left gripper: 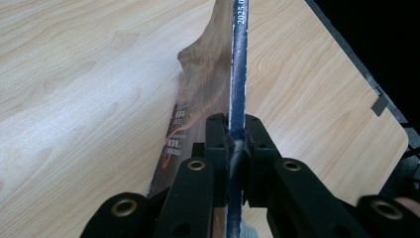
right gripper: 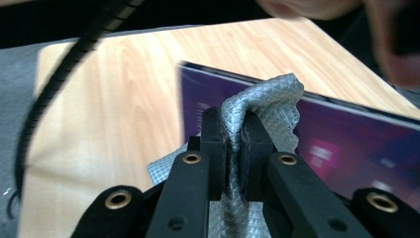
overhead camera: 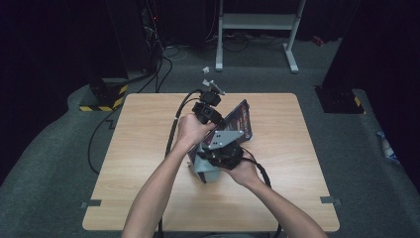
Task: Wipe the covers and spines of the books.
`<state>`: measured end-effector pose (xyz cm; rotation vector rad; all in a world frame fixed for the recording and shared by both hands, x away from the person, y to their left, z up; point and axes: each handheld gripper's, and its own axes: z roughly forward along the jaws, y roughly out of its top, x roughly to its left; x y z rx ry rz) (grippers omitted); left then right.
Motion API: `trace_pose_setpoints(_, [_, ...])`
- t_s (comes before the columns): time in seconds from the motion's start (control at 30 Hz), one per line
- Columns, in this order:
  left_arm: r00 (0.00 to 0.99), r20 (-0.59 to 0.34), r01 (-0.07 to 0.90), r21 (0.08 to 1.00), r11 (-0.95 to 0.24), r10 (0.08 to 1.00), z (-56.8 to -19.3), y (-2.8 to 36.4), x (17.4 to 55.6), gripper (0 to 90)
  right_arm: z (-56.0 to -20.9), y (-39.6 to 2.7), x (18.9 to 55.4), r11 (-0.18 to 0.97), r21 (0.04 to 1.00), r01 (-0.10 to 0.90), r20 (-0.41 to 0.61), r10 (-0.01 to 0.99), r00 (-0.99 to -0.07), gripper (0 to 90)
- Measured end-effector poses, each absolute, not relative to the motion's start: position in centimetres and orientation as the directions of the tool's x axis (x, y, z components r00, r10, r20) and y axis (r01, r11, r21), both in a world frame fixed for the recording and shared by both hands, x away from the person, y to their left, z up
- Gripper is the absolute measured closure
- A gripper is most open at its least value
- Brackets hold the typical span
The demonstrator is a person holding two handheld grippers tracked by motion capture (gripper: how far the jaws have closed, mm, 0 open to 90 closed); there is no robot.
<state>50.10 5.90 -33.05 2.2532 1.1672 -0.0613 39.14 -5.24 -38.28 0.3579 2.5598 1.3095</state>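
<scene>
Left gripper (left gripper: 236, 130) has its jaws clamped on the edge of a thin dark-covered booklet (left gripper: 208, 79), which stands on edge, tilted, above the middle of the wooden counter (left gripper: 79, 74); in the high view the left hand (overhead camera: 192, 130) holds that gripper (overhead camera: 214, 119) at the booklet (overhead camera: 238, 119). Just to the right, the right gripper (right gripper: 235, 130) is clamped on a fold of grey quilted cloth (right gripper: 267, 99), pressed against the booklet's purple cover (right gripper: 346, 134).
</scene>
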Motion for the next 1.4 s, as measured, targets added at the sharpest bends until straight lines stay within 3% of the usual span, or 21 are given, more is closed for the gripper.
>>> trace_pose_setpoints(0.13, [0.618, -0.303, 0.757, 0.48, -0.444, 0.725, -33.1, 6.0, 50.0, 83.6, -38.3, -5.1, 38.8, 0.583, 0.808, 0.085, -0.121, 0.306, -0.944, 83.3])
trace_pose_setpoints(0.37, [0.628, -0.296, 0.748, 0.484, -0.454, 0.719, -33.1, 5.6, 49.9, 83.6, -38.3, -7.1, 40.2, 0.568, 0.81, 0.147, -0.11, 0.393, -0.913, 83.3])
trace_pose_setpoints(0.67, [0.624, -0.298, 0.752, 0.48, -0.452, 0.722, -33.1, 5.7, 49.9, 83.4, -39.8, -3.8, 37.8, 0.603, 0.795, 0.071, -0.118, 0.268, -0.956, 83.3])
trace_pose_setpoints(0.8, [0.622, -0.303, 0.753, 0.484, -0.446, 0.722, -32.9, 6.0, 49.8, 83.3, -41.1, -3.6, 38.1, 0.63, 0.774, 0.072, -0.121, 0.259, -0.958, 83.3])
trace_pose_setpoints(1.13, [0.629, -0.31, 0.748, 0.49, -0.447, 0.713, -32.5, 6.2, 49.7, 83.6, -44.1, -7.2, 41.4, 0.66, 0.722, 0.208, -0.124, 0.42, -0.899, 83.3])
trace_pose_setpoints(1.4, [0.636, -0.306, 0.746, 0.481, -0.461, 0.709, -32.1, 6.1, 49.5, 83.6, -45.7, -4.2, 39.1, 0.71, 0.695, 0.112, -0.138, 0.284, -0.949, 83.3])
